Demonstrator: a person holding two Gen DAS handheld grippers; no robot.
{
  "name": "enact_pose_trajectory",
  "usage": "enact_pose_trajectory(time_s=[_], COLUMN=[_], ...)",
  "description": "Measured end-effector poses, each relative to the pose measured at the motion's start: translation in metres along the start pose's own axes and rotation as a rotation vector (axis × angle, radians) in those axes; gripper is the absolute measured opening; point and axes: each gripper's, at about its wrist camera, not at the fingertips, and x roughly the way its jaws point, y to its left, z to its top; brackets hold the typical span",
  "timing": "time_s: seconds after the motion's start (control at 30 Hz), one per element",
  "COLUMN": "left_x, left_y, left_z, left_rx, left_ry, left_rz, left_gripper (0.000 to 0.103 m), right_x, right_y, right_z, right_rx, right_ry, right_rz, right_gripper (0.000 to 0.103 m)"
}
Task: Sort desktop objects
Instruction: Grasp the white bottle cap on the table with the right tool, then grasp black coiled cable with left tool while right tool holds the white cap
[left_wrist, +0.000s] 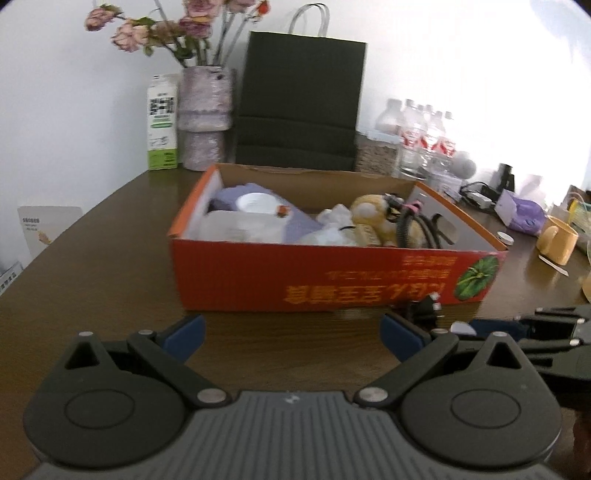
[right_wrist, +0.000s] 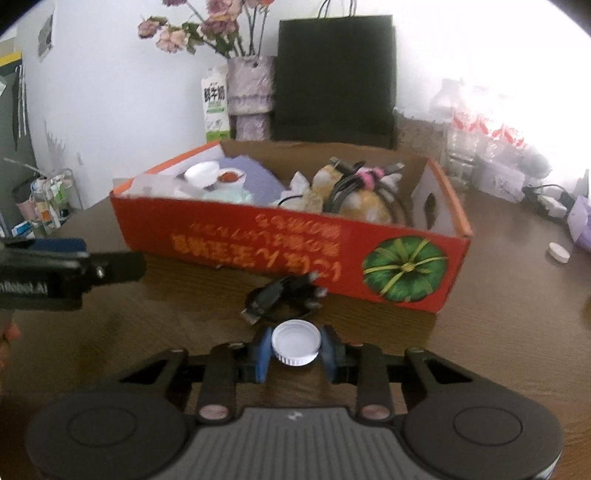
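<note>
A red cardboard box (left_wrist: 295, 280) stands on the brown table, holding a plush toy (left_wrist: 373, 218), cables, a white cap and packets; it also shows in the right wrist view (right_wrist: 280, 243). My right gripper (right_wrist: 295, 350) is shut on a white bottle cap (right_wrist: 295, 341), low over the table in front of the box. A black cable bundle (right_wrist: 280, 299) lies between the cap and the box. My left gripper (left_wrist: 291, 336) is open and empty, low in front of the box. The right gripper shows at the left wrist view's right edge (left_wrist: 461, 328).
Behind the box stand a black paper bag (left_wrist: 301, 99), a flower vase (left_wrist: 205, 118) and a milk carton (left_wrist: 161, 122). Water bottles (left_wrist: 424, 140), a yellow mug (left_wrist: 557, 240), a purple packet and another white cap (right_wrist: 558, 252) lie to the right.
</note>
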Motion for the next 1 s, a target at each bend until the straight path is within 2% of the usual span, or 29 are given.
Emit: enact_pose_trajectory(time_s=[0.37, 0.53, 0.83, 0.93, 1.0], left_x=[0.032, 0.051, 0.075, 0.08, 0.082], left_y=[-0.055, -0.077, -0.095, -0.098, -0.1], left_z=[0.006, 0.007, 0.006, 0.005, 0.004], left_rx=[0.02, 0.016, 0.015, 0.029, 0.029], left_ry=[0.065, 0.089, 0.104, 0.112, 0.12], left_rz=[-0.056, -0.05, 0.015, 0.024, 0.027], left_gripper=[0.103, 0.103, 0.102, 0.099, 0.092], right_x=[-0.015, -0.011, -0.003, 0.001, 0.004], right_y=[-0.057, -0.071, -0.089, -0.093, -0.095], right_z=[0.008, 0.009, 0.009, 0.006, 0.003], right_rx=[0.02, 0.015, 0.032, 0.046, 0.056], right_ry=[-0.043, -0.037, -0.052, -0.051, -0.042], right_rz=[-0.034, -0.026, -0.027, -0.022, -0.009], right_gripper=[0.028, 0.028, 0.028, 0.028, 0.028])
